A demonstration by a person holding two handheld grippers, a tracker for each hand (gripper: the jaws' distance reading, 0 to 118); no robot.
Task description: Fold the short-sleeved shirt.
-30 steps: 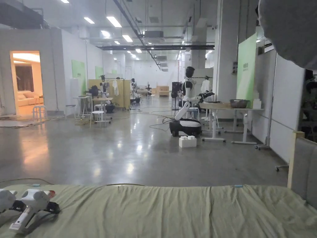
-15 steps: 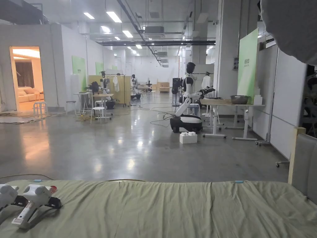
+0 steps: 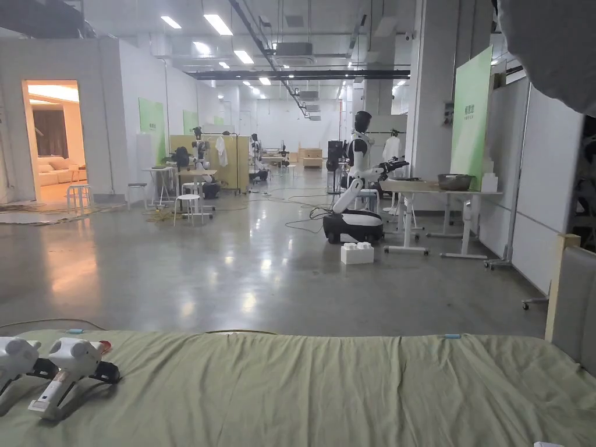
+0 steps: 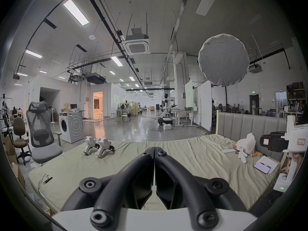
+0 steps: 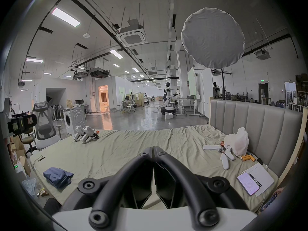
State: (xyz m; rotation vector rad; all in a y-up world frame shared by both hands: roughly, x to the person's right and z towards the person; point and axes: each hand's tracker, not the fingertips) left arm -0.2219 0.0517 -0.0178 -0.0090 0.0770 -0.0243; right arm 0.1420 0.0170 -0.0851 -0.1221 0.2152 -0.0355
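Shirt [image 5: 58,177] lying bunched, dark blue, at near left corner of bed [image 5: 126,151], well apart from both tools. Left tool [image 4: 154,148], right tool [image 5: 152,148]: jaws sitting together, gripping nothing. Step, my read: reaching for shirt, spreading flat first. Lump's long axis running roughly along bed's left edge; collar direction unreadable.

Wrinkled matt cloth bedsheet [image 3: 326,390], glossy polished floor [image 3: 244,273]
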